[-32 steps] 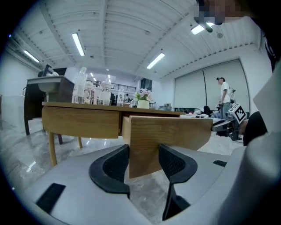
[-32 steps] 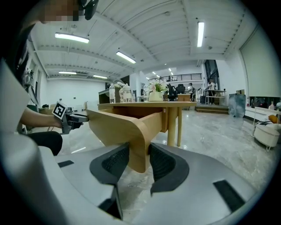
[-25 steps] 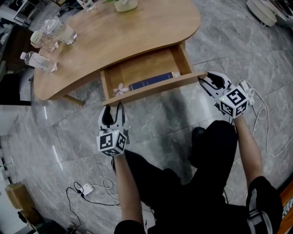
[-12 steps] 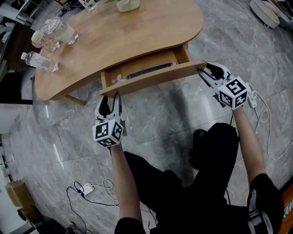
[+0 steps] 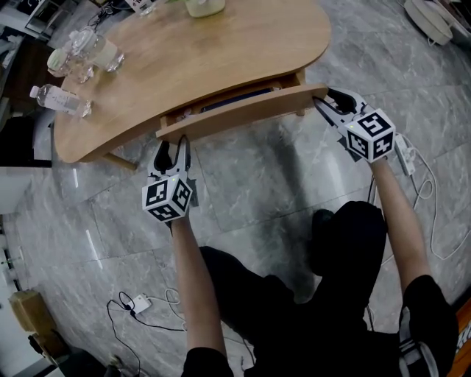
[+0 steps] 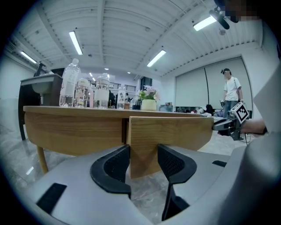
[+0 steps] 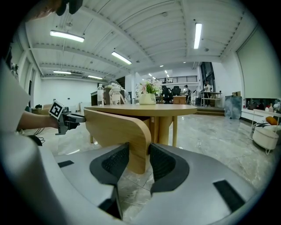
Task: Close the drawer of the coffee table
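We lean over a kidney-shaped wooden coffee table [image 5: 221, 51] on a grey marble-patterned floor [image 5: 257, 184], a handheld gripper in each hand. The table's drawer [image 5: 221, 104] sits under the near edge and is almost shut. Only a narrow slot of its inside shows behind the drawer front [image 5: 243, 110], with a sliver of something dark blue [image 5: 239, 99] in it. The left gripper [image 5: 176, 141] meets the left end of the drawer front. In its own view, that end of the panel fills the space between the two black pads, so we read its jaws as closed on the wood. The right gripper [image 5: 324, 100] does the same at the rounded right end. There the panel's corner stands between the pads, which lie against it on both sides. Both tools point away from us and slightly downward, with their marker cubes facing up. Near the table's left edge stand a plastic water bottle [image 5: 59, 99] and a cluster of clear glass jars [image 5: 82, 48]. A pale pot of flowers [image 5: 202, 7] sits at the far edge. White cables and a small power strip [image 5: 138, 303] trail across the floor at our left, and more white cable [image 5: 423, 184] loops at our right. In the left gripper view, a person in a white shirt [image 6: 230, 90] stands far off in the hall.
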`<state>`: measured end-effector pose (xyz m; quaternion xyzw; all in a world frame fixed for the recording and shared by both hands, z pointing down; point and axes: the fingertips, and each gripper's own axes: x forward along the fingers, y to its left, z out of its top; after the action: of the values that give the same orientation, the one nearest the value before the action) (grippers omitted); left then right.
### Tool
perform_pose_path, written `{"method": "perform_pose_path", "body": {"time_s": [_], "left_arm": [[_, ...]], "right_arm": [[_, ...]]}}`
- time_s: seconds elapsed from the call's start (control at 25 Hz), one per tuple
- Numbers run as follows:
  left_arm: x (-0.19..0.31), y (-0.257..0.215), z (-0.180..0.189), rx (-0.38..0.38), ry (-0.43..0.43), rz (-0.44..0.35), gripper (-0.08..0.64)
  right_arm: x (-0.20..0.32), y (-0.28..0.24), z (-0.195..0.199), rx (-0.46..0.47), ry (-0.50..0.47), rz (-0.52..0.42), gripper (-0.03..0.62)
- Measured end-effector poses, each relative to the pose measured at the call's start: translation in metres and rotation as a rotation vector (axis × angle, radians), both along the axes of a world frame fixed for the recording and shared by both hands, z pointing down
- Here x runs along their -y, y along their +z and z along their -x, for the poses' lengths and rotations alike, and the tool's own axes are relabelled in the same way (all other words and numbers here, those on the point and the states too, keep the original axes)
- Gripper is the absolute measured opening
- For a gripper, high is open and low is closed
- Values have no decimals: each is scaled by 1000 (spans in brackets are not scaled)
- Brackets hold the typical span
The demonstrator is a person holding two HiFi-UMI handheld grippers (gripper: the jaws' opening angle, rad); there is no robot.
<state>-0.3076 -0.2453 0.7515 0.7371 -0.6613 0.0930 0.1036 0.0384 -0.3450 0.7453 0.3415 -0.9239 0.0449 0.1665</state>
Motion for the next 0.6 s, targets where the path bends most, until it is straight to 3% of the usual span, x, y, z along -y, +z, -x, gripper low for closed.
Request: {"method": "perform_pose_path", "body": {"time_s": [0.6], "left_arm": [[34,9,11,-5,-14,23,210]], "right_arm": [[35,8,11,-34,37,7,147]]}}
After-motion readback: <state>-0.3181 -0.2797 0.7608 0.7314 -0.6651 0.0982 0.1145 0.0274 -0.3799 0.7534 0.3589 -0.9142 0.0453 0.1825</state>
